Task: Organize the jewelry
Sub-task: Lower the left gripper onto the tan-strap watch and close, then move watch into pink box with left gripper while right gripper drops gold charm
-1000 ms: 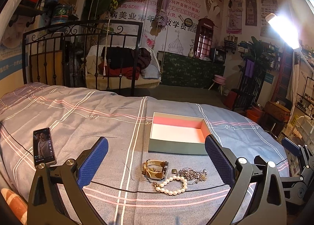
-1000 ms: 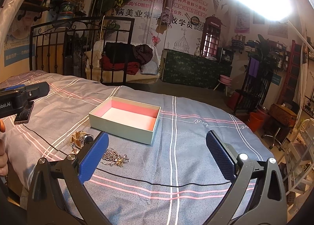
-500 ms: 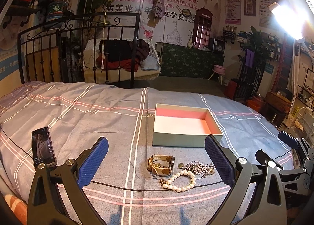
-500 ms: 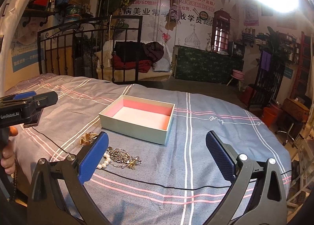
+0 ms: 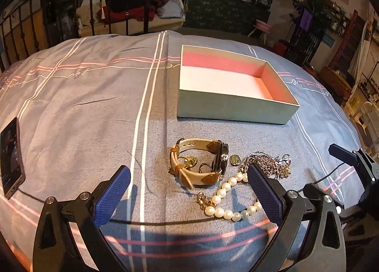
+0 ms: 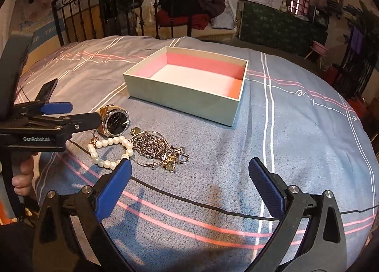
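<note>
Both grippers have dropped closer to the bed point(image 5: 71, 96). The left gripper point(image 5: 188, 190) hangs with fingers wide apart around the watch point(image 5: 201, 165) and pearl bracelet point(image 5: 227, 200); its side reads "GenRobot.AI". The right gripper point(image 6: 189, 184), equally spread, sits near the chain pile point(image 6: 156, 148). The box point(image 6: 189, 82) lies empty just beyond.

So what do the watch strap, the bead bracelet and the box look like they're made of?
Watch strap: cream leather with tan ends, judging by its matte surface and punched holes. Bead bracelet: pearl or imitation, glossy white rounds with a gold clasp. Box: likely card, with flat matte green walls and a pink lining.
</note>
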Available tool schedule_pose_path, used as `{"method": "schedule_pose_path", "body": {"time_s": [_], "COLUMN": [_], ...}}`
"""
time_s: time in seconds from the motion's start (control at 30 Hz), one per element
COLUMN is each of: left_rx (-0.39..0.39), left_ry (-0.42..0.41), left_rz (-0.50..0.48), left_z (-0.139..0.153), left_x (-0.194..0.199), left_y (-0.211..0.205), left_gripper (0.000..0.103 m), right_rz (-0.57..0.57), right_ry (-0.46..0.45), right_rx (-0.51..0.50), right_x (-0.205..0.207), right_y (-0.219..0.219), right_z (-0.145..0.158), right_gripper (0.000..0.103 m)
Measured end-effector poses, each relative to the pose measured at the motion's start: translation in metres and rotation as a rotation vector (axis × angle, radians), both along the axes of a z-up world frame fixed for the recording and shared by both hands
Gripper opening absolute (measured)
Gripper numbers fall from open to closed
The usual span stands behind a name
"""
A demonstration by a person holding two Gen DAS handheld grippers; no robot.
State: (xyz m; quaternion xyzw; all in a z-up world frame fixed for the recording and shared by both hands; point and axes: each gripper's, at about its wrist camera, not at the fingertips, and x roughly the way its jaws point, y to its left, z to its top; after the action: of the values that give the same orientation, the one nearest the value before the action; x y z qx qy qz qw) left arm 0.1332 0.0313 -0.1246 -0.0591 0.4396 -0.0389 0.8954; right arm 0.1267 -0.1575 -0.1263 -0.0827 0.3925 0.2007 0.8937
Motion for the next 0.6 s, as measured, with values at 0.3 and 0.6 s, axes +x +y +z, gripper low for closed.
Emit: {"method": "schedule_pose_path", "body": {"time_s": [0.3,0.6], "left_rx": [-0.020,0.002], "left_ry": [0.084,0.040], "left_rz": [-0.081,-0.074], "left_z": [-0.033,-0.028], "left_x": [0.041,0.039], "left_y": [-0.011,-0.012], "left_gripper": [0.095,0.058], "right_rz": [0.028,0.071], "right_ry": [0.093,0.116], "right_rx": [0.039,0.086], "right_x": [0.029,0.026], "right_y": [0.005,0.010], "right_z": [-0.021,-0.022], "right_gripper": [0.080,0.051]}}
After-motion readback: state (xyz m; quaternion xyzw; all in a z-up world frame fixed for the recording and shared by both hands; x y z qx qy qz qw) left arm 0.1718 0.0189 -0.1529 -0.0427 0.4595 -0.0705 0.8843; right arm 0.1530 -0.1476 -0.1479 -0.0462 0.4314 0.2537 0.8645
